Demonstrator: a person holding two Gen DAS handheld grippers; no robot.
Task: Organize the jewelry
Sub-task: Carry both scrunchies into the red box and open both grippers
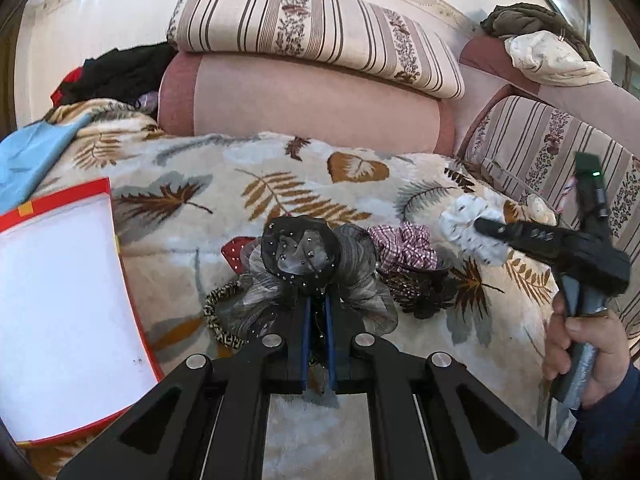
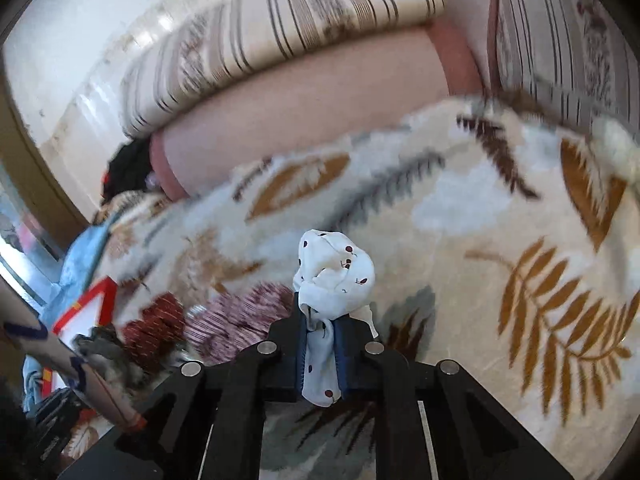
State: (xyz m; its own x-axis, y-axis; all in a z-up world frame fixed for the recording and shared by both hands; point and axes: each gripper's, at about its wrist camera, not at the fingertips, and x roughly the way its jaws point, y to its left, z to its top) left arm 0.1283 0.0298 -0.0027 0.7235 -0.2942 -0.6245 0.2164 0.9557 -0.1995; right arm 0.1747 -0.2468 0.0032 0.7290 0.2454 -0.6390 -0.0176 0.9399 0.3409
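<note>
My left gripper is shut on a black and grey sheer scrunchie with small studs, held just above the leaf-print blanket. My right gripper is shut on a white scrunchie with cherry dots; it also shows at the right of the left wrist view, lifted over the blanket. A pink checked scrunchie, a dark one, a red dotted one and a leopard-print band lie on the blanket. A red box with a white inside stands open at the left.
Striped sofa cushions and a pink bolster rise behind the blanket. Dark clothes and a blue cloth lie at the far left. The person's hand holds the right gripper's handle.
</note>
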